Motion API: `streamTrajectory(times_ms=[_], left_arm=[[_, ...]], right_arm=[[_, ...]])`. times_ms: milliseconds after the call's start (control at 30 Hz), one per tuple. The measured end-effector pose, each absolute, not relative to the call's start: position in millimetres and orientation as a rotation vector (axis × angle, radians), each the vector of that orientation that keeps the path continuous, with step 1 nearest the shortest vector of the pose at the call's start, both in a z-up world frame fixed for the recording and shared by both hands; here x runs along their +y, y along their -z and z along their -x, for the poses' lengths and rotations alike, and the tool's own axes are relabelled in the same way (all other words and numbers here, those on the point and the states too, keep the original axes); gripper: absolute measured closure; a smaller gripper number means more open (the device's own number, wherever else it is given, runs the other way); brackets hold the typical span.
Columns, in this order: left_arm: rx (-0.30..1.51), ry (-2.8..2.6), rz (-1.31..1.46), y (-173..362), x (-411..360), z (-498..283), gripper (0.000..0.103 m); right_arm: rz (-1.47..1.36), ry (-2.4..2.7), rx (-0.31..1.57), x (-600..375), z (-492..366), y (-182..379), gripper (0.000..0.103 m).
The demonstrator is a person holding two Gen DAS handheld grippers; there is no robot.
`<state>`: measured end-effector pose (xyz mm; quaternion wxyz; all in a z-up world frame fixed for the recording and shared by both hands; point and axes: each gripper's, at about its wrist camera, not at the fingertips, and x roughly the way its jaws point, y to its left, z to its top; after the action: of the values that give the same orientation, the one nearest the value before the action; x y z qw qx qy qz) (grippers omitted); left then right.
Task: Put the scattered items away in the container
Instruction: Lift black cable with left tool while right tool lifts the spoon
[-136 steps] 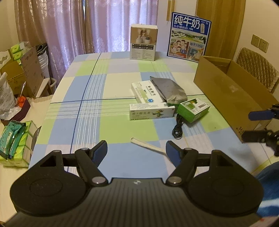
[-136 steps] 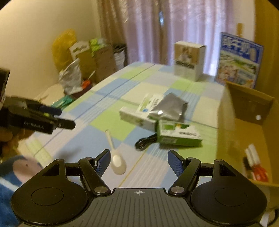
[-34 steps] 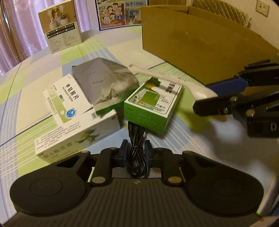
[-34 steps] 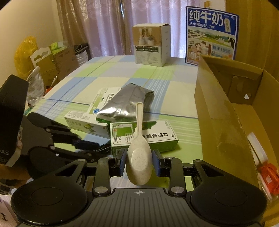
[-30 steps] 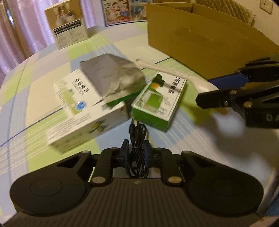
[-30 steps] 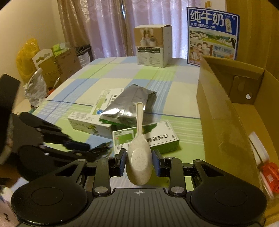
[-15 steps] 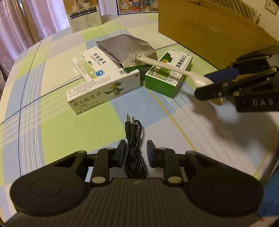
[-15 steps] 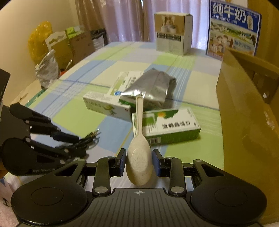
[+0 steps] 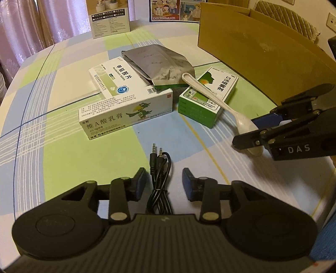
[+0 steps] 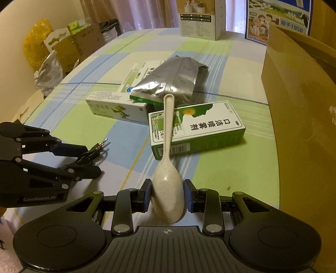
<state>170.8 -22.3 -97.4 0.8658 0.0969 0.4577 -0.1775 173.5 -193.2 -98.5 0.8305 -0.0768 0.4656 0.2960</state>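
While the right gripper [image 10: 167,196] clenches the bowl of the pale spoon [image 10: 167,168], the handle juts forward over the green box [image 10: 197,130], which serves as landmark. Left of that box, on the near side, the black cable [image 9: 159,180] lies on the tablecloth between the pads of the left gripper [image 9: 163,183], whose jaws are opening and no longer press it. Right of the box stands the cardboard container [image 10: 300,100], both held-for items outside it.

Risks: the spoon's rounded bowl could pivot or slip in so narrow a pinch, dropping onto the box; the long handle might catch the container wall on the way over. The cable, now let go, stays loosely coiled and could snag a finger.

Behind the green box lie a silver pouch [image 9: 157,63] and two white cartons [image 9: 126,117], the pouch apparently resting on one. Checked green-and-blue tablecloth [image 9: 63,147]; pink curtains [image 10: 151,12], a milk poster [image 10: 277,19] and floor clutter beyond.
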Motion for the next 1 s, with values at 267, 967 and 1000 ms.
streamTrajectory(times_ms=[267, 967, 1000], left_arm=[[0.955, 0.37, -0.2, 98.2, -23.0, -171.6, 0.066], [0.898, 0.329, -0.147, 70.9, -14.2, -161.8, 0.091], [0.896, 0.325, -0.145, 68.6, -14.6, -161.6, 0.091]], right_arm=[[0.179, -0.627, 0.981, -191.0, -173.1, 99.2, 0.072], [0.145, -0.627, 0.84, -195.0, -164.0, 72.5, 0.074], [0.147, -0.629, 0.831, -194.8, -163.0, 71.5, 0.074]])
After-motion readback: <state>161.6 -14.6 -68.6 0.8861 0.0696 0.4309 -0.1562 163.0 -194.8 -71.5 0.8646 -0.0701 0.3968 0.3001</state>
